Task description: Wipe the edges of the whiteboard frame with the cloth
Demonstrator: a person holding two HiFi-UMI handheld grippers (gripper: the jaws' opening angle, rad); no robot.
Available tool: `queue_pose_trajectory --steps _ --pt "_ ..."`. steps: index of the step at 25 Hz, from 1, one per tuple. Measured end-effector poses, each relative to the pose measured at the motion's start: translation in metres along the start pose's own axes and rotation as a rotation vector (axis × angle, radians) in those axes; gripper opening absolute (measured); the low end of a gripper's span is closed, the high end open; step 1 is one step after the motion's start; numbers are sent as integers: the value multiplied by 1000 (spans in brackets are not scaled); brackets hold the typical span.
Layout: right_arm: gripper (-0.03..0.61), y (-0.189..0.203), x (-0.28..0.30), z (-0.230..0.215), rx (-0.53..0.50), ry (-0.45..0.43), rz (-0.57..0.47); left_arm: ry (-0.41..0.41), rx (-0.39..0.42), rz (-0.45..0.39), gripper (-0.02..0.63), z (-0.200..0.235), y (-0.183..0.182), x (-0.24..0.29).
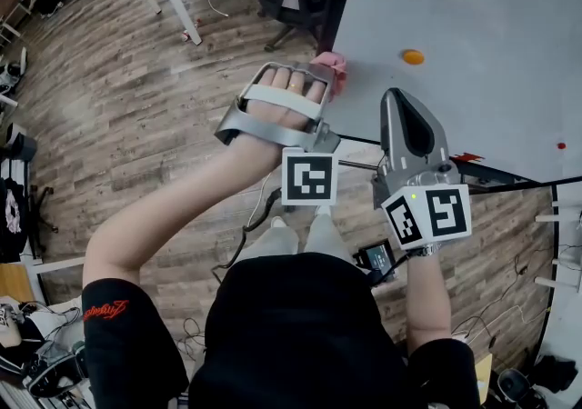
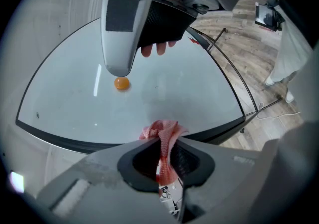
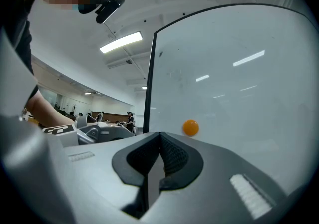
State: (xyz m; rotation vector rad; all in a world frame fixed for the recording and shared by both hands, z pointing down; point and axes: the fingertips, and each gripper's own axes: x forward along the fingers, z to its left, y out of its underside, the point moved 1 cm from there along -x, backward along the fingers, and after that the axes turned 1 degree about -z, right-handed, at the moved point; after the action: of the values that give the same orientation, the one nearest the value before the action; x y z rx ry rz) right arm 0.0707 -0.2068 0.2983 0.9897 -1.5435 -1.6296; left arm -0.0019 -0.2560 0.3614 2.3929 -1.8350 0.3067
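cloth (image 2: 162, 136) is a pink wad pinched in the left gripper (image 2: 167, 143). the jaws are clamped on it, with a bunched tuft standing out past the tips. that tuft sits right against the dark whiteboard frame (image 2: 75, 141), at the board's side edge, and looks to be touching it. the right gripper (image 3: 159, 141) is on the board side of the frame, well apart from the frame itself. its jaws are pressed together on nothing, and it hovers just beside the orange magnet (image 3: 191, 128).

the step in hand seems to be the wiping pass along the frame. to do it well, i would clamp firmly so the tuft does not pull out. i would lean the tuft, not the hard jaw tips, onto the frame, then run it along the frame in one steady line, covering both its face and its outer side. the empty gripper is best held off the frame's line so it does not block the stroke.
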Motion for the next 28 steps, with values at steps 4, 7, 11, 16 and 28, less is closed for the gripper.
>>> queue_pose_trajectory --steps 4,7,11,16,28 --pt "2 3 5 -5 4 -2 9 17 3 4 46 -6 1 7" --pt "2 6 7 -8 7 -3 16 27 2 5 46 -11 0 10" --pt "2 11 12 -11 12 -8 29 35 -2 7 46 -15 1 14" --pt "2 15 13 -14 16 -10 39 51 -16 11 46 -23 -1 16" --pt "2 22 21 -15 25 -24 57 86 -24 19 46 -37 -1 23"
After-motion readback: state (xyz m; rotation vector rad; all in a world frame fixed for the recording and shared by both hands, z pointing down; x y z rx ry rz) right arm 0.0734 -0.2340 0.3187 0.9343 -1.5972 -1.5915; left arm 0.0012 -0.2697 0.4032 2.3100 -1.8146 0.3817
